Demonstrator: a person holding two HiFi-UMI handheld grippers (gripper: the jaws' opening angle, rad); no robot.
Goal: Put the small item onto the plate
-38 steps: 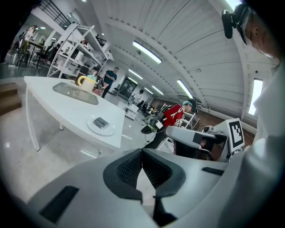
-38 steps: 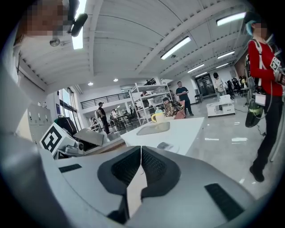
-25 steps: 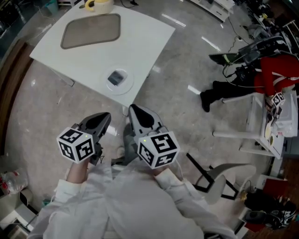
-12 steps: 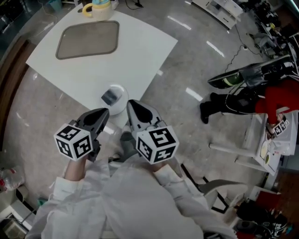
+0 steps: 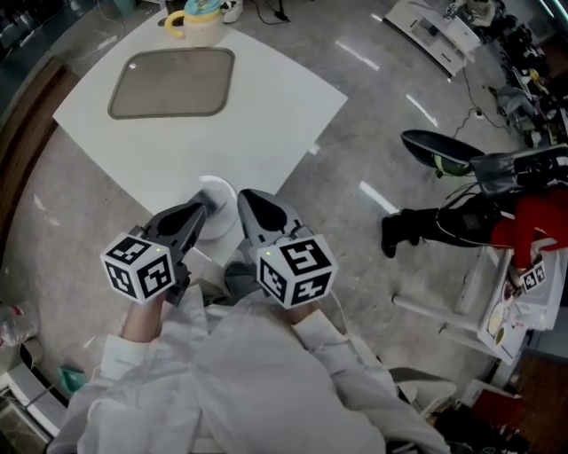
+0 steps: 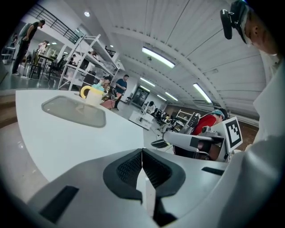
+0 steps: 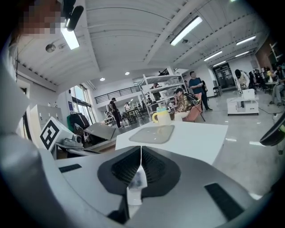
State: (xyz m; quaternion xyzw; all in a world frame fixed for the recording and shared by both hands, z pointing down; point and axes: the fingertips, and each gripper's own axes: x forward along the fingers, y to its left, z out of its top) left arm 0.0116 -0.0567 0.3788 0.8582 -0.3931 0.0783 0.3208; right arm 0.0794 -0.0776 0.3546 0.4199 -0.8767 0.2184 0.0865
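Observation:
A white plate [image 5: 219,197] lies at the near corner of the white table [image 5: 266,115]. It is partly covered by the tips of both grippers. The small grey item that lay on it is hidden from the head view. My left gripper [image 5: 201,213] hangs over the plate's left rim, jaws shut and empty [image 6: 142,151]. My right gripper [image 5: 243,199] sits just right of the plate, also shut with nothing held [image 7: 141,149]. Both gripper views look low across the table top.
A grey tray [image 5: 173,82] lies at the table's far side, with a yellow-handled mug [image 5: 200,19] behind it. Off the table to the right stand a black chair [image 5: 439,151], cables and a red object [image 5: 541,222]. People and shelving fill the background.
The table and plate have drawn closer to the grippers in the head view. The small item on the plate has slipped out of sight behind the left gripper. Both grippers stay shut.

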